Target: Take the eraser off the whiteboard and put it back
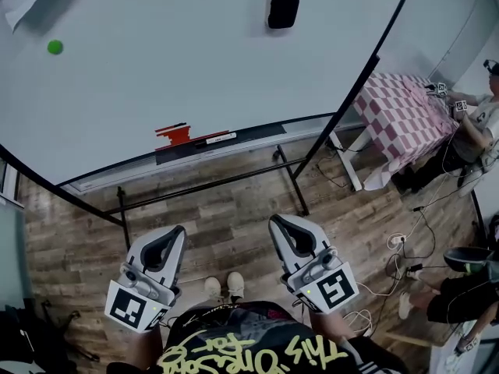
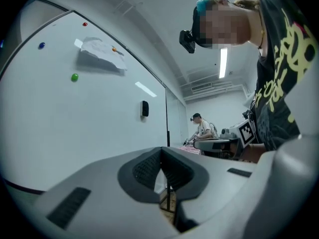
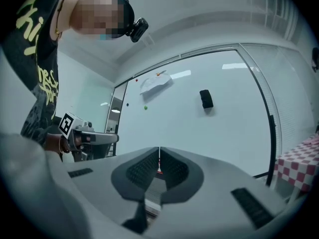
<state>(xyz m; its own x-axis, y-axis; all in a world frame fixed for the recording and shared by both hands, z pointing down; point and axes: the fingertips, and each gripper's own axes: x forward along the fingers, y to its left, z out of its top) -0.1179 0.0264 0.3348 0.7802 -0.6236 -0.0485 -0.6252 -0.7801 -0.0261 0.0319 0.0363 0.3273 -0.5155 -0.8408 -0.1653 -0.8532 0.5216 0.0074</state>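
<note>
Two grippers are held level and side by side over one pair of pale shoes (image 1: 224, 287) on the wooden floor (image 1: 234, 209). The left gripper (image 1: 176, 234) has its jaws closed with nothing between them, the dark pads meeting along a single seam in the left gripper view. The right gripper (image 1: 278, 223) is closed and empty too, with only a hairline of light between its pads in the right gripper view.

Beyond them stands one whiteboard (image 1: 195, 68) on a black frame. Its tray (image 1: 257, 133) carries one red object (image 1: 176, 136), too small to identify, and one marker (image 1: 219, 139).

The single black eraser (image 1: 283, 4) sits high on the board's right half, well apart from both grippers. It sits upright, its long axis running up and down the board.

The left gripper view shows four magnets: one green (image 2: 75, 77), one blue (image 2: 42, 46), one red (image 2: 85, 24) and one orange (image 2: 114, 49) on a crumpled sheet of paper (image 2: 102, 52). The head view shows only the green one, with the paper cut off at the top left corner.

To the right, past the board's edge, one person (image 1: 485, 115) sits at a table with a pink checked cloth (image 1: 401, 115), cut off by the frame. Of a second person (image 1: 456, 296), low at the right edge, only legs and dark shorts show.
</note>
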